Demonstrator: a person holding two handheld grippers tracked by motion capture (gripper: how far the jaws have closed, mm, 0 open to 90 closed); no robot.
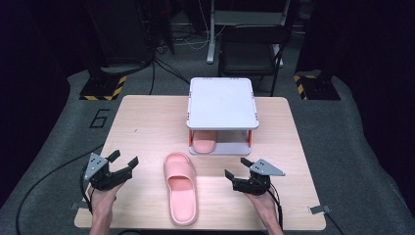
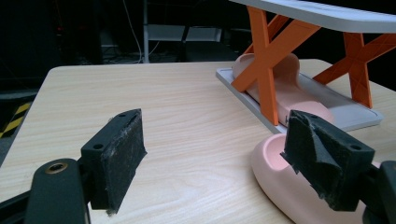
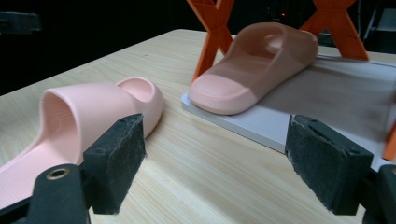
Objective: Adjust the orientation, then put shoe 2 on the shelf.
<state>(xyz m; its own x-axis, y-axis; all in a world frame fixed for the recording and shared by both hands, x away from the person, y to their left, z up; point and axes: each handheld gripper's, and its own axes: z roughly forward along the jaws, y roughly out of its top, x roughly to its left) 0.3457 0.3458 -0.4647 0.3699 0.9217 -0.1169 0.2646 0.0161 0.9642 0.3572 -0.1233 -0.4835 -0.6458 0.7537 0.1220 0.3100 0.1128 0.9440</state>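
Observation:
One pink slipper (image 1: 181, 188) lies on the wooden table (image 1: 147, 122), toe toward the far side. A second pink slipper (image 1: 204, 145) sits on the lower tray of a white rack with orange legs (image 1: 222, 103). My left gripper (image 1: 125, 159) is open to the left of the loose slipper, apart from it. In the left gripper view its jaws (image 2: 215, 126) stand wide with bare table between them and the slipper's toe (image 2: 275, 163) by the right pad. My right gripper (image 1: 237, 168) is open to the slipper's right. In the right gripper view (image 3: 215, 135) nothing lies between its pads; the loose slipper (image 3: 93, 107) is left, the racked one (image 3: 261, 60) ahead.
The rack's grey base tray (image 3: 336, 93) lies flat on the table just beyond my right gripper, and its orange X-shaped legs (image 2: 266, 60) hold up the top shelf. A dark chair (image 1: 249, 54) stands behind the table. Cables run across the floor at left.

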